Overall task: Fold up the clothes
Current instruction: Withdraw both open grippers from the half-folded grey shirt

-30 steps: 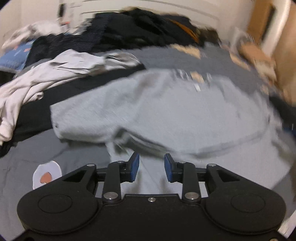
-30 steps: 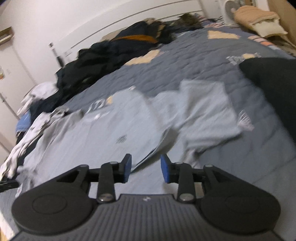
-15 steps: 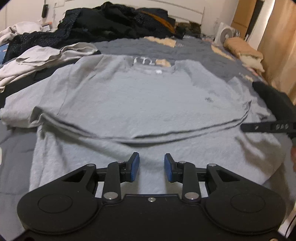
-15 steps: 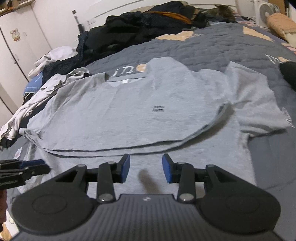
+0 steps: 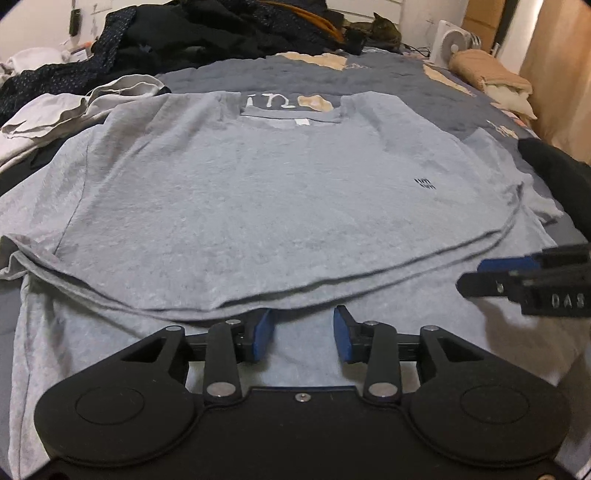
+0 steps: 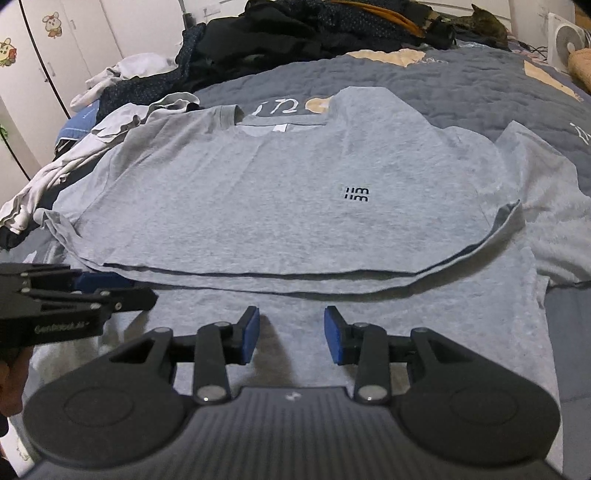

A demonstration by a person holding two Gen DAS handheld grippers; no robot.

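Grey T-shirt (image 5: 258,192) lies flat, collar pointing away.

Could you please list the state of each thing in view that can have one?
Grey T-shirt: spread flat, lower part folded up over its body.
Left gripper: open, empty, above the shirt.
Right gripper: open, empty, above the shirt.
Dark clothes pile: heaped, unfolded.
White garment: crumpled.

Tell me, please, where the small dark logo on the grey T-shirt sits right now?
In both wrist views the small dark logo lies right of centre on the grey T-shirt, between the white neck label and the folded hem.
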